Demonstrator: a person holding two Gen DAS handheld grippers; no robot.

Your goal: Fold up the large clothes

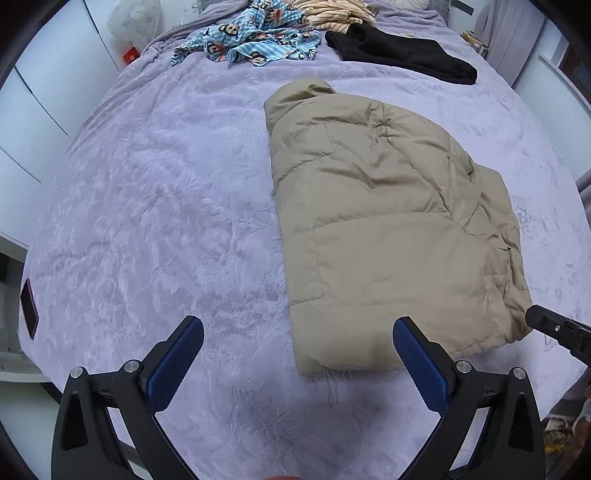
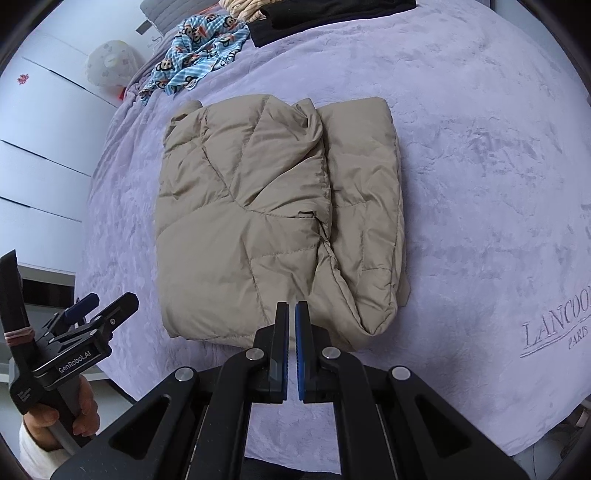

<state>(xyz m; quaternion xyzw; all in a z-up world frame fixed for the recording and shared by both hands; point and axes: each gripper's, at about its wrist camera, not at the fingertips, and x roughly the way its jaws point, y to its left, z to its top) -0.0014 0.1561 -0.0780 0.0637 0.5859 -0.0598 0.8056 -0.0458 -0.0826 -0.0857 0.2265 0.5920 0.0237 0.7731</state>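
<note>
Folded tan puffer jacket (image 2: 273, 218) lies on the bed (image 1: 147, 206), long axis running away from both tongs; right tongs (image 2: 291, 314), pressed together and empty, are nearer; left tongs (image 1: 299, 332) spread, empty.

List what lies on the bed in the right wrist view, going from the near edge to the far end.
Right gripper, shut and empty → folded tan puffer jacket → blue monkey-print garment → black garment at the far end, all on the lilac bedspread.
</note>
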